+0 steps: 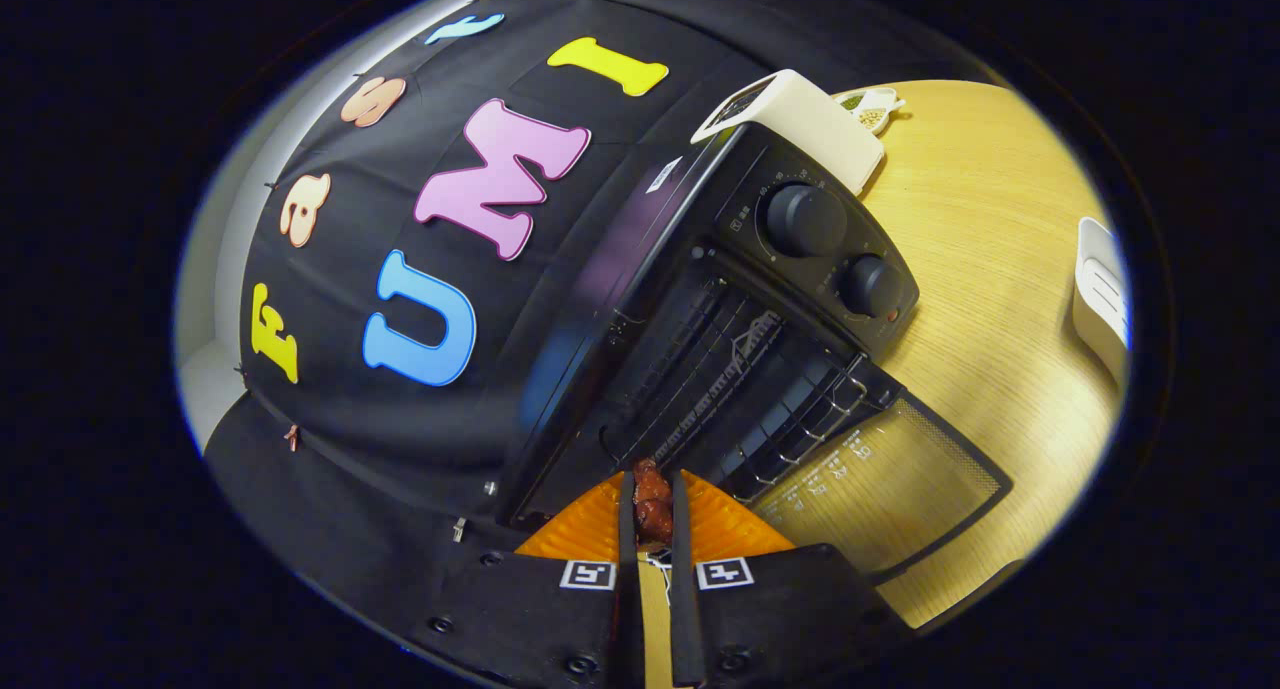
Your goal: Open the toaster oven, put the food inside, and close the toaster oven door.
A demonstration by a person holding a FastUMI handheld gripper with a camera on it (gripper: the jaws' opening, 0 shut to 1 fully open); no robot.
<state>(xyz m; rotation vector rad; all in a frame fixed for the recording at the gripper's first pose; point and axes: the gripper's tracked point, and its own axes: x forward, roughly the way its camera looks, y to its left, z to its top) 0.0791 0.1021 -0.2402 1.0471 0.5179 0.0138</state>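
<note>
**Reddish-brown food held at the open oven mouth**

Gripper [652, 509] fingers pinch one piece of food [652, 497], just short of the toaster oven [740, 319] at 12 o'clock. Its door [890, 479] hangs open at 2 o'clock; rack cavity clear. Two knobs [805, 220].

One toaster oven [700, 299] with two knobs [805, 219], one piece of food [652, 499] pinched in one tongs [652, 514], one white box [800, 124], one worktop [990, 249].

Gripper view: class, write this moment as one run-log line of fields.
gripper: shut on food | toaster oven: door open, folded down | rack: bare | step: food at oven mouth, not yet inside
</note>
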